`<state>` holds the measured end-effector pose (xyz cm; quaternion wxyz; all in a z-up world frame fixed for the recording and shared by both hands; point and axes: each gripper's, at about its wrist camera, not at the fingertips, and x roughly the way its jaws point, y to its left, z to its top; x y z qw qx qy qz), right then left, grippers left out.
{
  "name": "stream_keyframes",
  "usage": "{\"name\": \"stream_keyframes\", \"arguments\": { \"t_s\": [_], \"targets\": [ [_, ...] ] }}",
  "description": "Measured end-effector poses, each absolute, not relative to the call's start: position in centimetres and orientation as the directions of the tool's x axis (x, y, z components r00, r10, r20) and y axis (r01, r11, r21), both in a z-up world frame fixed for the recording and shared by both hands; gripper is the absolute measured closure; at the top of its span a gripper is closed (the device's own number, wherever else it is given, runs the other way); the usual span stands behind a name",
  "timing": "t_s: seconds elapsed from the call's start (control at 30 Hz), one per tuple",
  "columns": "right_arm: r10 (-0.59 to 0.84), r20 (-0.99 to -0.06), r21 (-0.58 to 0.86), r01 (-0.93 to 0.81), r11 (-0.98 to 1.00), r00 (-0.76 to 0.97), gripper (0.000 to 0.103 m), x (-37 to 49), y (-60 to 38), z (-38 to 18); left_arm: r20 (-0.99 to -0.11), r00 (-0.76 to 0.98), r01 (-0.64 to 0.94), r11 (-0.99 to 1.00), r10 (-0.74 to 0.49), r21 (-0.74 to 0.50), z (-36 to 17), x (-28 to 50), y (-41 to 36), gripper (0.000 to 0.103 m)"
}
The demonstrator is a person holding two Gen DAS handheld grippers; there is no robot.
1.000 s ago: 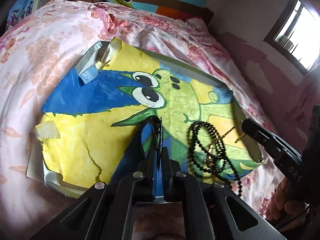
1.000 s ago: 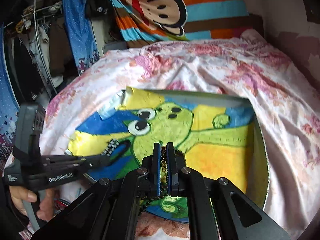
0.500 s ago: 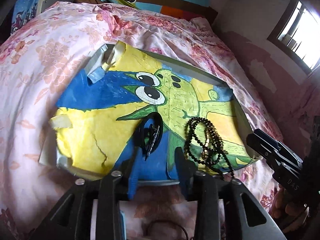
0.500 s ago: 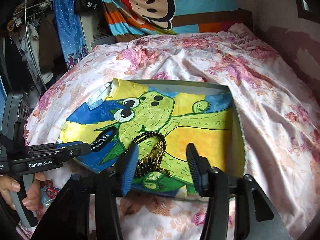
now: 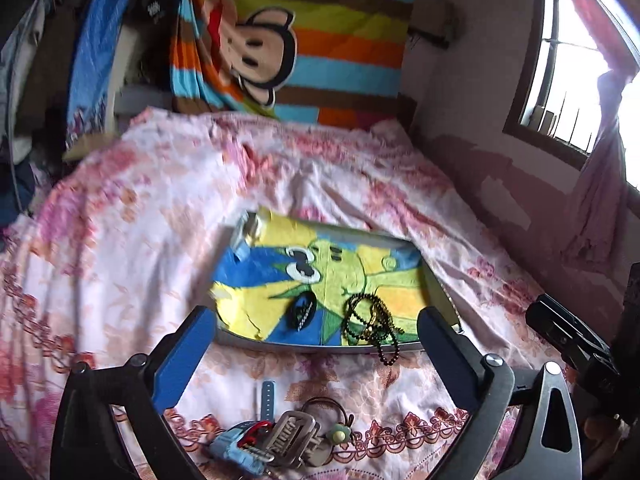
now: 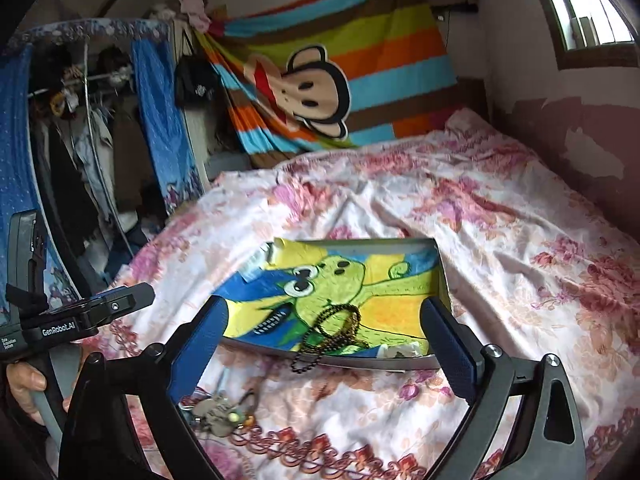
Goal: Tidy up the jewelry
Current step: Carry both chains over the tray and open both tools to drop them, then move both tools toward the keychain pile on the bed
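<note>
The black bead necklace (image 5: 370, 322) is lying coiled at the near edge of the tray (image 5: 438, 286) on the flowered bedspread (image 5: 168, 216), one loop spilling over the rim, and the dark hair clip (image 5: 302, 309) is resting just beside it on the cartoon drawing. The left gripper (image 5: 316, 354) is opening wide, nothing between its blue pads. The right gripper (image 6: 322, 350) is spreading too, holding nothing, while watches and a hair tie (image 5: 280, 436) are sitting apart from the tray.

Daylight from the window (image 5: 576, 60) blows out to white glare; both views are soft with motion blur, edges bowed and dark.
</note>
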<state>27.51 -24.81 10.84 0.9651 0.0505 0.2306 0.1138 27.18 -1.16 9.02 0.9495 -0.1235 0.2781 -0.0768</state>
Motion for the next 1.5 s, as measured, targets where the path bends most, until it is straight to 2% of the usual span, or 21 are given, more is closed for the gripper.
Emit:
{"name": "stream_keyframes", "arguments": {
  "t_s": [0.03, 0.2, 0.4, 0.6, 0.83, 1.07, 1.13, 1.3, 1.37, 1.43, 1.5],
  "targets": [
    [0.241, -0.414, 0.15, -0.195, 0.969, 0.878, 0.001, 26.5, -24.7, 11.2, -0.493, 0.844, 0.081, 0.959, -0.21, -0.27, 9.6, 26.3, -1.0, 0.0],
    [0.237, -0.327, 0.16, -0.194, 0.968, 0.915, 0.001, 21.4, -23.9, 12.0, -0.446, 0.876, 0.083, 0.968, -0.184, -0.236, 11.3, 21.6, 0.2, 0.0],
    [0.268, -0.298, 0.163, -0.227, 0.96, 0.916, 0.001, 16.6, -22.7, 10.6, -0.435, 0.885, 0.082, 0.975, -0.167, -0.206, 9.9, 17.3, 2.3, 0.0],
    [0.324, -0.394, 0.126, -0.299, 0.946, 0.86, 0.001, 14.9, -20.8, 7.0, -0.467, 0.86, 0.123, 0.972, -0.206, -0.202, 6.8, 15.1, 4.7, 0.0],
    [0.301, -0.556, 0.043, -0.335, 0.941, 0.774, 0.001, 15.0, -19.6, 1.4, -0.595, 0.755, 0.167, 0.958, -0.276, -0.232, 1.4, 16.0, 5.7, 0.0],
    [0.29, -0.663, 0.07, -0.329, 0.942, 0.69, 0.001, 18.4, -20.0, -1.6, -0.67, 0.667, 0.262, 0.944, -0.326, -0.199, -1.8, 16.9, 3.8, 0.001],
    [0.292, -0.681, 0.087, -0.322, 0.943, 0.672, 0.001, 19.6, -20.1, -2.2, -0.679, 0.651, 0.299, 0.937, -0.338, -0.181, -2.1, 17.3, 3.0, 0.006],
    [0.345, -0.69, 0.156, -0.335, 0.929, 0.636, 0.002, 22.4, -20.1, -3.2, -0.725, 0.582, 0.374, 0.913, -0.367, -0.162, -3.2, 18.9, 1.2, 0.036],
    [0.362, -0.69, 0.171, -0.345, 0.923, 0.627, 0.011, 23.4, -19.8, -3.4, -0.744, 0.552, 0.396, 0.903, -0.377, -0.164, -3.8, 19.6, 0.5, 0.045],
    [0.377, -0.69, 0.187, -0.351, 0.917, 0.618, 0.026, 24.0, -19.5, -3.6, -0.76, 0.527, 0.417, 0.895, -0.381, -0.159, -4.3, 20.3, -0.2, 0.049],
    [0.389, -0.69, 0.199, -0.356, 0.913, 0.611, 0.03, 24.8, -19.2, -3.8, -0.771, 0.514, 0.429, 0.891, -0.376, -0.149, -4.8, 20.7, -0.9, 0.059]
  ]
}}
